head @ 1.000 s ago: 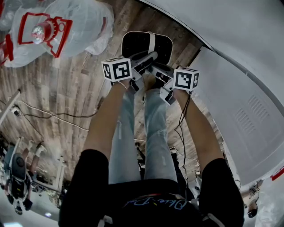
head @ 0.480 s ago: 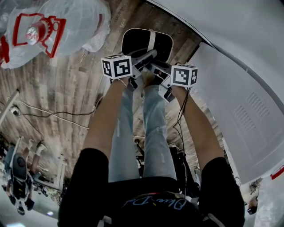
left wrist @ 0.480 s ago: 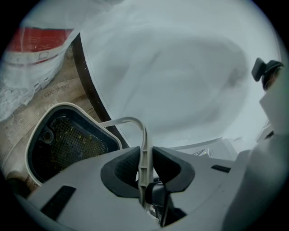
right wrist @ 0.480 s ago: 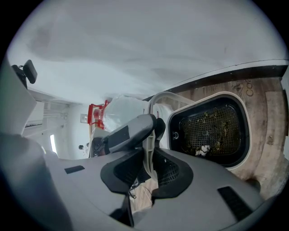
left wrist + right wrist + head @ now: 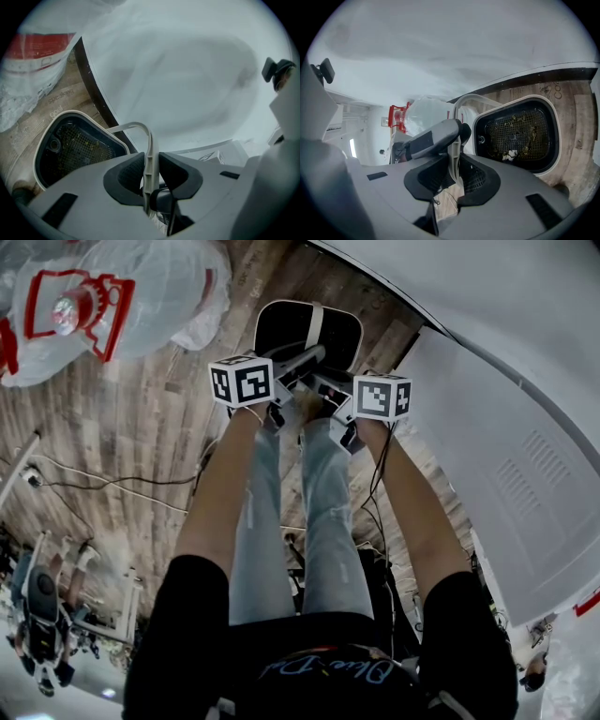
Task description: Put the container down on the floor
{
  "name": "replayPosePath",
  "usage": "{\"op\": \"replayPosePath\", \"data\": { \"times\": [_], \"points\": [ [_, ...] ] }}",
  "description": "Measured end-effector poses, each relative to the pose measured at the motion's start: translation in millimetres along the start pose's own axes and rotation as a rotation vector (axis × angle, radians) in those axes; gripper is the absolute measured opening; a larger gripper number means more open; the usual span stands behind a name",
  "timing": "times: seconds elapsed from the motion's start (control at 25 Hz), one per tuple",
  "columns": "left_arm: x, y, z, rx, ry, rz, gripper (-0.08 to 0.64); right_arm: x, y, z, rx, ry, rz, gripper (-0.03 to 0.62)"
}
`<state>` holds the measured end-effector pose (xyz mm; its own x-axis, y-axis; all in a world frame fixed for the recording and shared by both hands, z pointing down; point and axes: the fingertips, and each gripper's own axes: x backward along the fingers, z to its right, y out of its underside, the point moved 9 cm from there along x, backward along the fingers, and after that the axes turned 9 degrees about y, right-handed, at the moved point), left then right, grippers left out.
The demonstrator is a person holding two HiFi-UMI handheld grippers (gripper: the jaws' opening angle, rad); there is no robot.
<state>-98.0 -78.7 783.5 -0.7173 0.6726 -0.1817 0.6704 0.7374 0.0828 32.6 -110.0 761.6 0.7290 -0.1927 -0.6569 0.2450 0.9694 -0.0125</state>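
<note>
Container [image 5: 281, 334] sits on the wooden floor [image 5: 141, 418] ahead of the person's legs [image 5: 323, 521]. A white curved wall [image 5: 487, 352] is close on its right and a plastic bag [image 5: 159, 287] lies to its left. Its mesh-lined opening faces up, long axis across the head view. The left gripper [image 5: 151, 171] and right gripper [image 5: 454, 171] each clasp its white handle [image 5: 149, 145], their jaws just easing apart.

The floor [image 5: 141, 427] is pale, worn wood planking. A dark container [image 5: 291, 329] with a white rim sits low on the planks; whether it rests fully cannot be told. 1 clear plastic bag [image 5: 150, 287] with red print lies well apart at the upper left. Thin cables [image 5: 122, 486] trail across the boards. A large white curved panel [image 5: 506, 456] covers the floor's right side.
</note>
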Motion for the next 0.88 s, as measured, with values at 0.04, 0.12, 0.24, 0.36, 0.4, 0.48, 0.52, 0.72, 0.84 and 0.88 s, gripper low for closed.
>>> {"op": "replayPosePath", "data": {
  "times": [0.04, 0.12, 0.24, 0.36, 0.4, 0.48, 0.52, 0.72, 0.84, 0.88],
  "points": [
    [2, -1, -1, -0.001, -0.007, -0.001, 0.077, -2, 0, -1, 0.002, 0.003, 0.0, 0.066],
    [8, -3, -1, -0.006, -0.022, -0.001, 0.097, -5, 0, -6, 0.008, 0.007, -0.001, 0.067],
    [17, -6, 1, -0.02, -0.043, 0.001, 0.107, -11, 1, -13, 0.024, 0.012, -0.003, 0.074],
    [26, -8, -1, -0.002, -0.043, 0.012, 0.114, -17, 3, -18, 0.042, 0.025, -0.006, 0.087],
    [30, -8, -3, 0.013, -0.042, 0.021, 0.115, -20, 3, -20, 0.047, 0.03, -0.007, 0.093],
    [39, -10, -5, 0.03, -0.046, 0.039, 0.118, -23, 3, -25, 0.049, 0.036, -0.01, 0.107],
    [43, -10, -5, 0.031, -0.052, 0.046, 0.121, -25, 4, -27, 0.049, 0.037, -0.012, 0.113],
    [56, -12, -7, 0.016, -0.086, 0.058, 0.129, -27, 3, -34, 0.081, 0.027, -0.023, 0.133],
    [66, -13, -10, 0.012, -0.119, 0.08, 0.126, -25, 1, -36, 0.077, 0.028, -0.002, 0.141],
    [70, -13, -11, 0.011, -0.129, 0.083, 0.122, -24, -1, -37, 0.071, 0.03, 0.009, 0.142]
  ]
}}
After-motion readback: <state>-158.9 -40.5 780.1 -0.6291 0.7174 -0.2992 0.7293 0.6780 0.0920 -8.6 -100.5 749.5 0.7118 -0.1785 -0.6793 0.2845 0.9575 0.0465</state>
